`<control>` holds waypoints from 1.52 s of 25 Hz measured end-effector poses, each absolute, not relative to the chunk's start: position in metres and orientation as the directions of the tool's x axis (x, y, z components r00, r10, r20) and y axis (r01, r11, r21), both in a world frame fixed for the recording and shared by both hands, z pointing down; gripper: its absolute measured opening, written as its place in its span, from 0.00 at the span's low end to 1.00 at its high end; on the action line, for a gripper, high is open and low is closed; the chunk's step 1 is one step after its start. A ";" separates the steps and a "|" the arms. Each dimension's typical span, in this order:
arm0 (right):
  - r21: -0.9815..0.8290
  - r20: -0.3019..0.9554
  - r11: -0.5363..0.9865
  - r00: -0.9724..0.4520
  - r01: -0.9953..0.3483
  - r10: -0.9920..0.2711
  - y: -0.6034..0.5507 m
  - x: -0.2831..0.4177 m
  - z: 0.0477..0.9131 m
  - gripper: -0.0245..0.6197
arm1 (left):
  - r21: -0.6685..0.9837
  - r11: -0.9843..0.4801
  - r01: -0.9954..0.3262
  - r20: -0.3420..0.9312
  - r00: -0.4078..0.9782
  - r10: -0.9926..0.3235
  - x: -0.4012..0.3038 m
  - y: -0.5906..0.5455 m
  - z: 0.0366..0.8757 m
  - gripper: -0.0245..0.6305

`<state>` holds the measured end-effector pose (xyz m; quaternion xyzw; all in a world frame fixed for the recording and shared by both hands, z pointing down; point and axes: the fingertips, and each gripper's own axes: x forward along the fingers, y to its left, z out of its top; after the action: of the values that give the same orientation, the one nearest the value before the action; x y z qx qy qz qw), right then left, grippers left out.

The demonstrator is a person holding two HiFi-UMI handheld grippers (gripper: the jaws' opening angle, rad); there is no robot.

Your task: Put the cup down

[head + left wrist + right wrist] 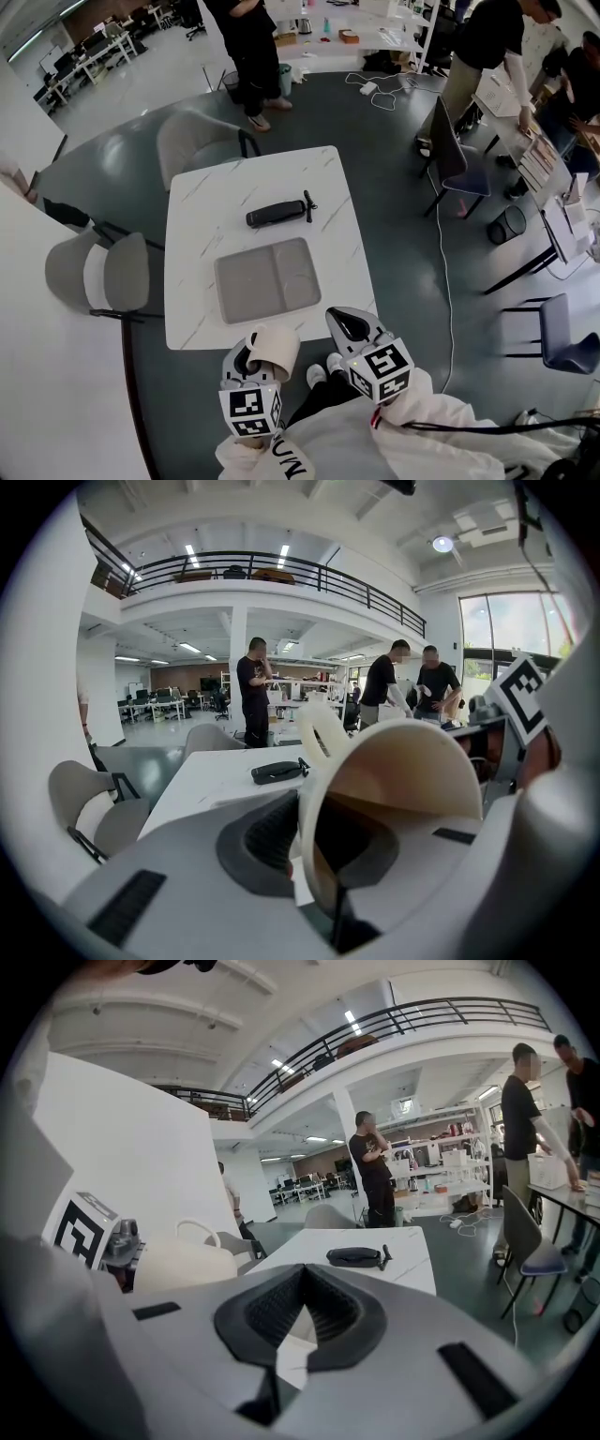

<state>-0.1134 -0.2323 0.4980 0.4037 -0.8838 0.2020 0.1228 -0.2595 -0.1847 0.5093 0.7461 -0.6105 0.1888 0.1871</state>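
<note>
jaws of the left gripper point(309, 855) were clamped on the wall of the cup point(412, 771), one jaw inside the mouth and one outside. cup was cream-coloured and tipped on its side, open mouth turned back toward that gripper's camera, handle point(314, 728) at the upper left of the cup in the left gripper view. some brown showed inside the cup near its lower wall; what it was could not be made out.

in the head view the cup sat at lower centre of the frame, held off the surface just at the near edge of the white marble-pattern table point(202, 220).

right gripper point(343, 324) was to the right of the cup in the head view, close beside it but not touching. its jaws were closed together with nothing between them, dark pads meeting at the tips.

on the table, a grey two-compartment tray point(267, 279) lay above the cup in the frame, with nothing in it. further up the frame, past the tray, lay a long black device point(278, 213), apart from the tray.

a grey chair point(108, 277) stood at the table's left edge, a second chair point(197, 141) at the upper left corner. one person point(246, 47) stood at top centre of the frame, others at the upper right by desks.
</note>
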 end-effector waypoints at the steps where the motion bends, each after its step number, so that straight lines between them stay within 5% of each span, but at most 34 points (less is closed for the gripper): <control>1: -0.260 0.381 0.592 -0.644 -0.763 -0.664 -0.235 -0.111 0.498 0.05 | 0.047 -0.184 -0.982 0.514 0.182 -0.838 -0.258 -0.187 0.510 0.11; 38: -0.292 0.395 0.520 -0.596 -0.803 -0.699 -0.318 -0.074 0.526 0.05 | -0.048 -0.279 -0.959 0.661 0.179 -0.729 -0.249 -0.315 0.576 0.11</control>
<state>-0.0737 -0.3176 0.5264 0.4343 -0.8643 0.2264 0.1147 -0.2493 -0.3152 0.5759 0.7427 -0.5682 0.2963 0.1943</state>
